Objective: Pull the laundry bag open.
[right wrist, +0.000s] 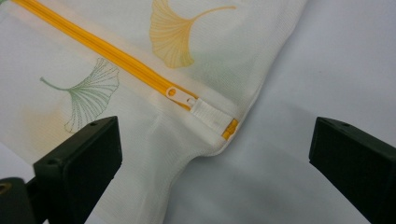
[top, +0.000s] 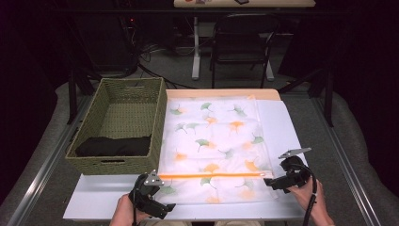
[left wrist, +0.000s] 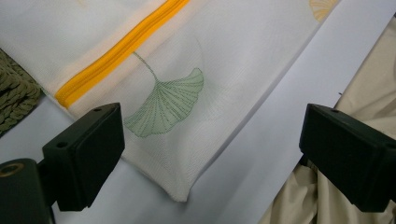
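A white mesh bag printed with green and orange ginkgo leaves lies flat on the white table. An orange zipper runs across its near end. My left gripper hovers over the bag's front left corner. It stands open, a green leaf and the zipper's end showing between the jaws of the left gripper. My right gripper is open at the zipper's right end. In its view the right gripper has the white zipper pull just ahead of it, untouched.
A woven green basket stands left of the bag, touching it, with a dark folded cloth inside. A black chair and table legs stand beyond the far edge. Beige cloth shows past the table's near edge.
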`<state>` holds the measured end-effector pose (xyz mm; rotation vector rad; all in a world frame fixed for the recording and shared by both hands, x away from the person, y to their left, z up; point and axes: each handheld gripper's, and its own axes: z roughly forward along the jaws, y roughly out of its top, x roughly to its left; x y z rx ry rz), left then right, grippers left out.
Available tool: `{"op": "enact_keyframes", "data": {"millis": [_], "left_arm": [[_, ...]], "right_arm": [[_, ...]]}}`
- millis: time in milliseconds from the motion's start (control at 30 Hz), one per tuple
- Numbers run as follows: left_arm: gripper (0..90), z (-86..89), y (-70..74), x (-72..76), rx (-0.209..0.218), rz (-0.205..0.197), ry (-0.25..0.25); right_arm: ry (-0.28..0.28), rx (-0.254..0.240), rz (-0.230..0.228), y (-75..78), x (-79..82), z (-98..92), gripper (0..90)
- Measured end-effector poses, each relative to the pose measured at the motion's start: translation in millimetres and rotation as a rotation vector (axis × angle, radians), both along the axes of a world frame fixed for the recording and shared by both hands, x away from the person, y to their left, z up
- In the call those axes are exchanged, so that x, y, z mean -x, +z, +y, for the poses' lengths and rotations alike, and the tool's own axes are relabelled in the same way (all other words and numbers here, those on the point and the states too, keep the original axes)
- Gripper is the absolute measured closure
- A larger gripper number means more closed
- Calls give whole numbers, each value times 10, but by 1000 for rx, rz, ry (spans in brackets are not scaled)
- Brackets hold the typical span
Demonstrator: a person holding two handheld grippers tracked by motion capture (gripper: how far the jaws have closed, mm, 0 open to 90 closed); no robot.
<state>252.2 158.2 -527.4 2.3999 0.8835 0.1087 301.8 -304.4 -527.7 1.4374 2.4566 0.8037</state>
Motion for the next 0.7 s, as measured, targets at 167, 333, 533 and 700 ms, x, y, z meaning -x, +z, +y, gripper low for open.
{"op": "enact_keyframes", "data": {"millis": [167,333,533,700], "left_arm": [[61,-7,8,3,0,-7,-5],[60,-16,7,3,0,-9,-4],[90,6,8,-1,27,-25,-8],[96,-11,8,3,32,-25,-11]], "right_arm": [[-8,-6,9,-9,-37,-24,52],[-47,-41,18,-9,-128,-81,155],[-72,-29,17,-25,-208,-55,307],[-74,-47,45,-72,-248,18,403]]}}
